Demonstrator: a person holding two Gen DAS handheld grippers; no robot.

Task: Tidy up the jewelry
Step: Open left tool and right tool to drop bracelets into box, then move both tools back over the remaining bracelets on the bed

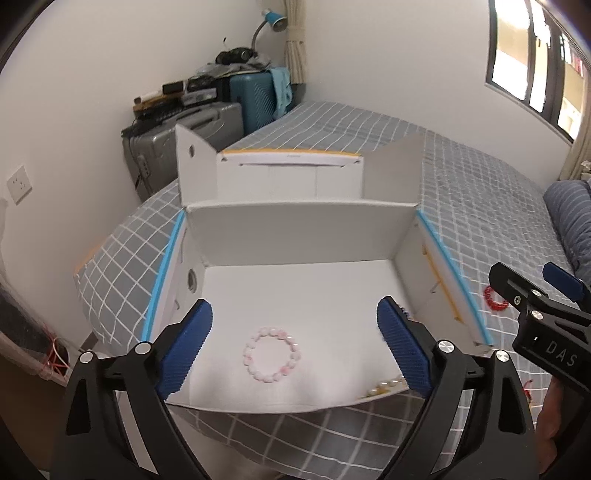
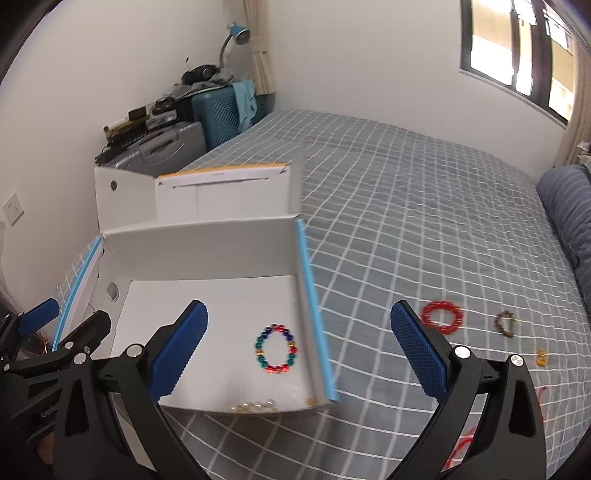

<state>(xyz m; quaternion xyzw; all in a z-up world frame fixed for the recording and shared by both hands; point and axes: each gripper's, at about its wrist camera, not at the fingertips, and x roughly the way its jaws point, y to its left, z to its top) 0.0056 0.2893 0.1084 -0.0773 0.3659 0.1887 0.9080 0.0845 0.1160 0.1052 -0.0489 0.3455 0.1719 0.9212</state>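
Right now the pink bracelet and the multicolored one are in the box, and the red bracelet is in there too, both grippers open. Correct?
Not quite. The red bracelet lies on the bedspread, outside the box, as the right wrist view shows. The pink bracelet and multicolored bracelet are inside, with the left gripper and right gripper open.

White walls, bed [image 2: 424, 192] w/ grey checked sheet, dark-framed window [image 2: 517, 51] top right, daylight in. Suitcases [image 1: 207, 114] stacked in corner, blue lamp [image 1: 275, 20] above.

White letters "DAS" stand on the black right gripper [image 1: 532, 291] body (box print too blurred).
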